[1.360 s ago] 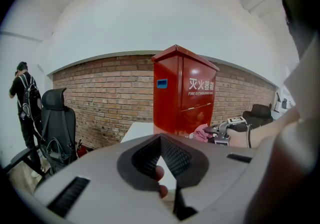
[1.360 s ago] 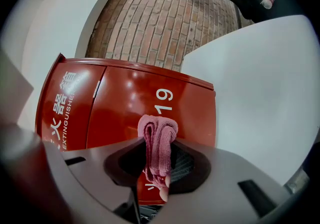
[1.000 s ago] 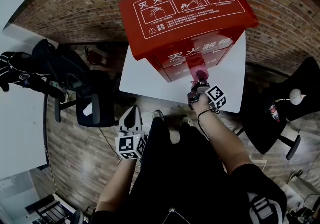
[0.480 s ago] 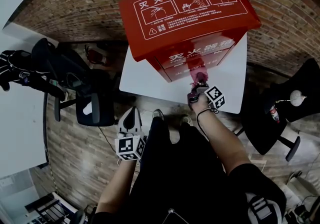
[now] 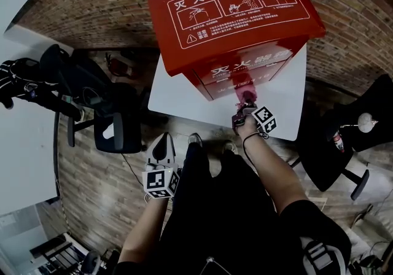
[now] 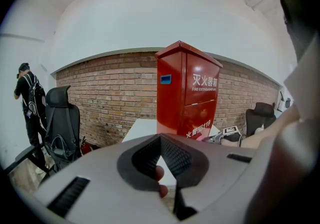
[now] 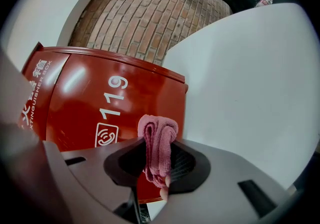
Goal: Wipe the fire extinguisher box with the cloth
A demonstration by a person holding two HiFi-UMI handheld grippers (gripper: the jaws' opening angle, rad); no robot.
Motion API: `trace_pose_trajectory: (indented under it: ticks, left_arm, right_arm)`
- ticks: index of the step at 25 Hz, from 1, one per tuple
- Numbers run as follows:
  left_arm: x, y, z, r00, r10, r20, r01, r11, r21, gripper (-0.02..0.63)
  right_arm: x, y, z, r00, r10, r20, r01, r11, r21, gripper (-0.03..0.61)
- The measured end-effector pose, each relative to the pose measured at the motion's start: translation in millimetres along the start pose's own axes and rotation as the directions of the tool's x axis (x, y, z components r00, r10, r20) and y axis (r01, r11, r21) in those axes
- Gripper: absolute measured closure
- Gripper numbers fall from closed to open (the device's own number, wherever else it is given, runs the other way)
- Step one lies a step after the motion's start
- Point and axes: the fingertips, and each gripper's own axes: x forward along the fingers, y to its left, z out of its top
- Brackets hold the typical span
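Looks mid-wipe: right claw [image 5: 244, 108] pinching the pink cloth [image 5: 247, 95] at the red fire extinguisher box [image 5: 236, 19]'s lower front on the white desk [image 5: 279, 117], left claw [image 5: 163, 145] closed on nothing near the legs, next probably drag it across.

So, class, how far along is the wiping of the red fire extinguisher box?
Done: the cloth is clamped in the right gripper. In hand: it sits low on the fire extinguisher box front, by the 119. Left: likely the rest of the box; wiped areas cannot be told.
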Motion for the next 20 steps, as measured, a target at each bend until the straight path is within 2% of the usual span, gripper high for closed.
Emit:
trace_pose_trajectory:
  ticks: [7,13,20]
  left_arm:
    - [-2.2,3.4,-2.3,1.000,0.008,-0.003,-0.008,1.000,-0.004,0.586]
    - [-2.8,4.2,-7.2,1.000,0.006,-0.012,-0.006,1.000,-0.002,0.586]
    - [-3.2,7.6,-13.1,1.000,0.005,-0.026,-0.005,1.000,0.008,0.586]
  right_arm:
    - [10.6,-24.5,-1.8,1.000,-0.030,-0.006,0.029,0.999,-0.040,0.471]
    - [16.1,-33.9,-6.6,0.999,-0.047,-0.008,0.047,0.999,-0.010,0.471]
    - [25.1,-55.5,-4.8,0.996,-0.089,-0.002,0.088,0.995,-0.045,0.471]
